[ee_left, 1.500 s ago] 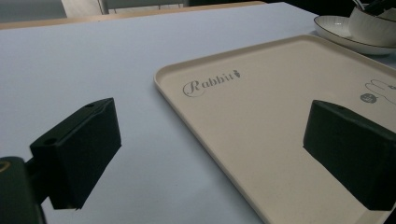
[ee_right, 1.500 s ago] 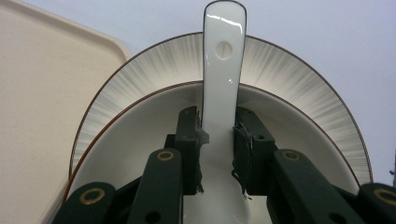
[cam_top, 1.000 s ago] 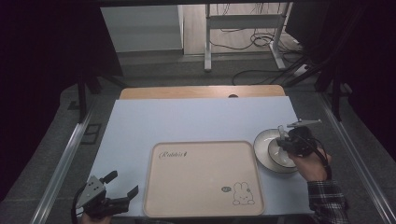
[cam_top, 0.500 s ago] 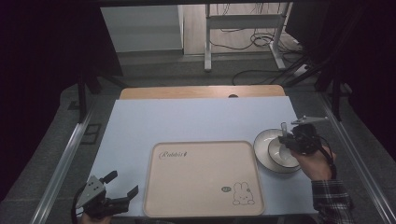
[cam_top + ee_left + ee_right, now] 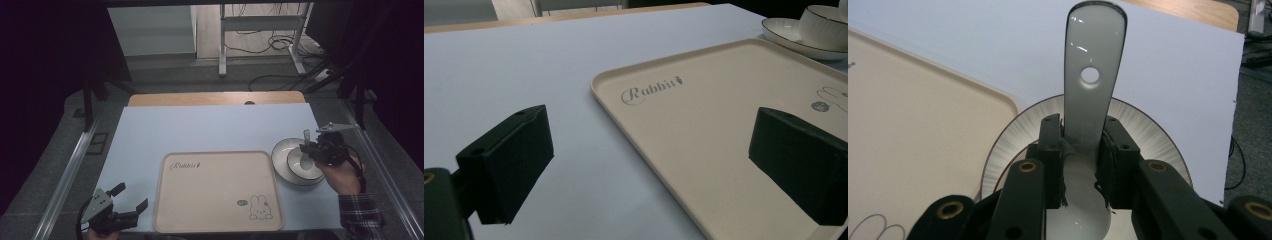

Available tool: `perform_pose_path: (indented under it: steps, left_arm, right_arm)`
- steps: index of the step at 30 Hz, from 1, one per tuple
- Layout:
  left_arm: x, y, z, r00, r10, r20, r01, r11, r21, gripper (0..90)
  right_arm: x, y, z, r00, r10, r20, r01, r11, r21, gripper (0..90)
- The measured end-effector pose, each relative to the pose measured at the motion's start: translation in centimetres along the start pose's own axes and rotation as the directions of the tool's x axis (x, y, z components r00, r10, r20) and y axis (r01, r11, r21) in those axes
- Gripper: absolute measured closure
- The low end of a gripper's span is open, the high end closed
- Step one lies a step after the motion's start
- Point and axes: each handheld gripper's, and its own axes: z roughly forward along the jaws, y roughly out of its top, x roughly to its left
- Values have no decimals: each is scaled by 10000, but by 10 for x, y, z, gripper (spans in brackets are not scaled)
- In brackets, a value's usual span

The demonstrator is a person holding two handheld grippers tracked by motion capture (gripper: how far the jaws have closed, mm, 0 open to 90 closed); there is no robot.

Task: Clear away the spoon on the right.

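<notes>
A white spoon (image 5: pixel 1093 95) is being pinched by the right gripper (image 5: pixel 314 148) over the bowl (image 5: pixel 304 161); it is best being lifted straight up. The left gripper (image 5: pixel 131 198) is being held wide, empty, near the tray (image 5: pixel 215 192).

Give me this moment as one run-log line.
right gripper: shut on spoon over bowl | left gripper: open, idle | tray: empty

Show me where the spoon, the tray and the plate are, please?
spoon (image 5: pixel 1093 75), right gripper view, on its handle by the hole.
tray (image 5: pixel 215 192), high view, on its bare middle.
plate (image 5: pixel 281 161), high view, on its left rim.
</notes>
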Motion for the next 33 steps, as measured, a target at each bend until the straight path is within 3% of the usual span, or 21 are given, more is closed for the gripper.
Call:
perform_pose_path:
  steps: [19,33]
  left_arm:
    - [0,0,0,10000,-20,-19,20,10000,-39,40]
    - [0,0,0,10000,-14,-25,14,10000,-56,40]
  right_arm:
    - [14,16,-32,9979,-322,-571,305,9991,-310,748]
    - [36,19,-42,9872,-657,-1452,629,9977,-232,750]
